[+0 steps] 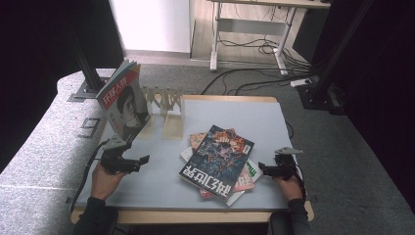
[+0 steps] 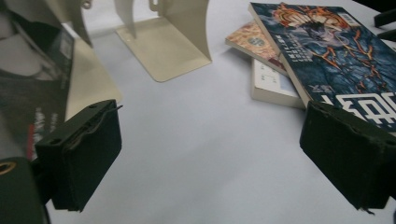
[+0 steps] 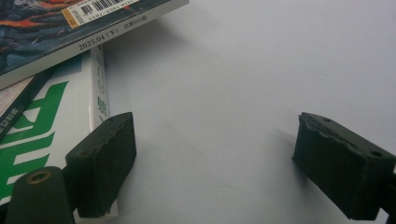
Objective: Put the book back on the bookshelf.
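Left gripper: nearest the camera at the near left of the table; its jaws are seen well apart with nothing between them, over bare tabletop.
Standing magazine: propped upright at the far left, leaning against the cream bookends, just beyond the left gripper.
Stack of magazines: lying flat at the middle right, the dark-covered top magazine skewed over the others.
Right gripper: at the near right, just beside the stack; its jaws are held apart and empty.
Handling: the top magazine is judged light, floppy and glossy, so likely slippery; a hold along the stiffer spine edge or an overhanging corner is judged best.
Left gripper view: the bookend base plates and the layered edges of the stack are made plain.
Right gripper view: the dated spine and the green-lettered lower magazine are shown close.
High view: the whole layout is given.
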Available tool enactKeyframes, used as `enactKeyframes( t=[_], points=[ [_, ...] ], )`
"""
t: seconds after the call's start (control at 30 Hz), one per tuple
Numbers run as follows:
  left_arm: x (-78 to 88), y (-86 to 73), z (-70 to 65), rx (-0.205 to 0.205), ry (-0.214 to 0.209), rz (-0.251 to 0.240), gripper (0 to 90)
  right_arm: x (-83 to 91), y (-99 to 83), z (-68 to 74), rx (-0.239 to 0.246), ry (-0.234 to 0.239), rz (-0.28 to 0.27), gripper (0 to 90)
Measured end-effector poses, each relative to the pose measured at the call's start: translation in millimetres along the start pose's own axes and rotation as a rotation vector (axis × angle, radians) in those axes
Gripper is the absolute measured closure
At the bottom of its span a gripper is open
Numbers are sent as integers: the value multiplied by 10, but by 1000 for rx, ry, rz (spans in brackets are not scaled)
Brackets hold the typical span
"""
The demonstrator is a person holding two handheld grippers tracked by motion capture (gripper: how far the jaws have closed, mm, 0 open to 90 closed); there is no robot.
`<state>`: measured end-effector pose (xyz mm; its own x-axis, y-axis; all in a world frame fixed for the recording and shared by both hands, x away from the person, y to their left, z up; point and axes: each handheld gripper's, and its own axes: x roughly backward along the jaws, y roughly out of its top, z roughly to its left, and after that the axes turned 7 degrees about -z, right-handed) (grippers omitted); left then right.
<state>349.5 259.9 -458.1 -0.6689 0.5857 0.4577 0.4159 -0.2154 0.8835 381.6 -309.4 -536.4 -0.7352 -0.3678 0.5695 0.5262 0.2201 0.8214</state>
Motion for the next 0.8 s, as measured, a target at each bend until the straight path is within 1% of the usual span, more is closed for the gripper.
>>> enactKeyframes(
  t=[0.1,0.17,0.23,0.3,0.43,0.5,0.6,0.67,0.8],
  points=[
    [-64,-13,-9,0,-23,1,43,0,0,0,-1,0,0,124],
    [-120,-27,-24,-8,-30,-5,42,0,0,0,0,0,0,124],
    [-181,-41,-39,-14,-43,1,41,0,0,0,0,0,0,124],
    [-251,-60,-59,-34,-38,19,39,0,0,0,0,0,0,124],
    [-399,-87,-120,-78,-36,70,20,0,0,0,0,0,0,124],
    [-465,-89,-156,-94,-41,82,17,0,0,0,0,0,0,124],
    [-548,-88,-193,-101,-53,83,15,0,0,0,-1,0,0,124],
    [-608,-103,-196,-86,-67,79,20,0,0,1,-2,0,0,124],
    [-727,-162,-203,-80,-67,105,21,0,0,0,-2,0,0,124]
  ],
)
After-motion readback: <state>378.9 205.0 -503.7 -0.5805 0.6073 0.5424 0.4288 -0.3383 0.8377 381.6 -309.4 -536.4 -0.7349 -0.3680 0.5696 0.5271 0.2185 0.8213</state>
